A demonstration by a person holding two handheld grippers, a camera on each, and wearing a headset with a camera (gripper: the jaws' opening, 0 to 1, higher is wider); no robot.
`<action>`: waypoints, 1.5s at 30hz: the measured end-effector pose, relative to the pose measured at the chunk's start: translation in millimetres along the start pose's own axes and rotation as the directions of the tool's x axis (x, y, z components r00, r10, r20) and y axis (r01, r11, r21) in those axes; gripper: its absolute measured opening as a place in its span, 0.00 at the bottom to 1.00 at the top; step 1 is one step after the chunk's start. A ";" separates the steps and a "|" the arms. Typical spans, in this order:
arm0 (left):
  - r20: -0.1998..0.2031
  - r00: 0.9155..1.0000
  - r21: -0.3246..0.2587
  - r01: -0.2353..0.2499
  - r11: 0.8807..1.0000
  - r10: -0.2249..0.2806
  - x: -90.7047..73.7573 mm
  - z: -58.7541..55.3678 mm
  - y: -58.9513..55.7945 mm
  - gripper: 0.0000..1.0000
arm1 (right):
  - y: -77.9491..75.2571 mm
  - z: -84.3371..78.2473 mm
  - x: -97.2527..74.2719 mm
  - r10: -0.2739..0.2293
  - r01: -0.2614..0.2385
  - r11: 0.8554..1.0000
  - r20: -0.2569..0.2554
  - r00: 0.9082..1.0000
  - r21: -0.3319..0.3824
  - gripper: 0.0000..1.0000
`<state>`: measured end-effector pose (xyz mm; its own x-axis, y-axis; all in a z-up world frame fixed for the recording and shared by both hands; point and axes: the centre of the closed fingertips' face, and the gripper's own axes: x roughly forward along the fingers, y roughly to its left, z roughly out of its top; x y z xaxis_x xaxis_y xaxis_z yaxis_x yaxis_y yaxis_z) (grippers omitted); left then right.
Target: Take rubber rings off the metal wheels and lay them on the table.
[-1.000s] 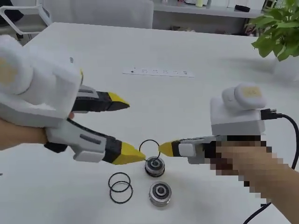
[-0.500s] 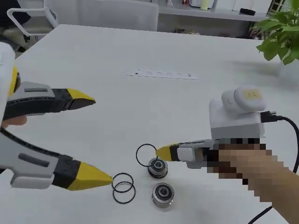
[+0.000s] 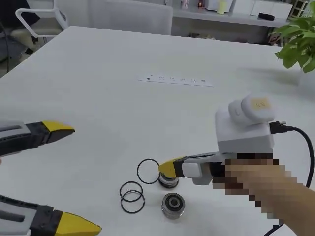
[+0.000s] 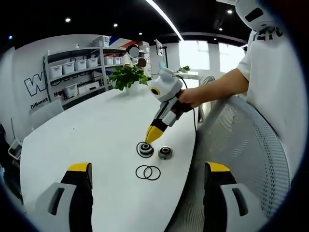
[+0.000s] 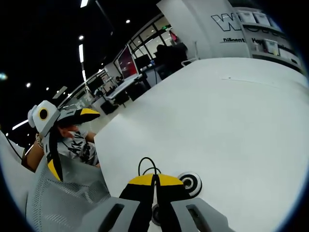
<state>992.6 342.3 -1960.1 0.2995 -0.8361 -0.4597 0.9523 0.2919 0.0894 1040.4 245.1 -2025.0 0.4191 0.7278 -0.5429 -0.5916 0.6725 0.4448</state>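
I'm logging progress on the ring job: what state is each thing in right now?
Left tongs, open wide, empty.
Right tongs, shut on a ring.
Held ring, off its wheel, pinched at its edge.
Two rings, flat on the table, overlapping.
Far wheel, lying flat by the shut tips, dark band round it.
Near wheel, lying flat, metal rim showing.

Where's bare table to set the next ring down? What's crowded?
Free: the wide stretch of table between the power strip and the near cluster; also left of the paired rings, inside the open left gripper. Crowded: far wheel, near wheel and the single ring pinched by the right gripper.
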 end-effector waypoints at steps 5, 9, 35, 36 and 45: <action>-0.018 1.000 -0.035 0.007 0.999 -0.008 1.6 -13.3 -8.6 0.96 | 4.0 -8.0 4.9 0.007 -0.007 1.000 -0.032 0.999 -0.017 0.00; -0.041 0.999 -0.044 0.002 0.999 -0.004 2.8 -21.8 -12.6 0.96 | 7.7 -16.7 10.2 0.011 -0.014 0.999 -0.068 0.998 -0.039 0.00; -0.055 0.999 -0.104 -0.006 0.995 0.000 3.7 -34.7 -17.4 0.95 | -1.6 -36.2 23.9 -0.067 0.045 0.986 -0.138 0.988 -0.162 0.00; -0.054 0.999 -0.105 -0.005 0.994 0.000 3.8 -34.8 -17.5 0.95 | -2.6 -35.0 23.4 -0.070 0.048 0.986 -0.133 0.989 -0.161 0.00; -0.067 0.998 -0.107 -0.003 0.994 -0.005 4.1 -37.5 -17.7 0.95 | -7.6 -25.7 18.6 -0.079 0.064 0.987 -0.101 0.992 -0.148 0.03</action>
<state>974.7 351.2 -1996.8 0.2905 -0.8044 -0.5182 0.9395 0.3424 -0.0048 1035.0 250.1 -2056.8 0.3929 0.6548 -0.6457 -0.6592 0.6901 0.2988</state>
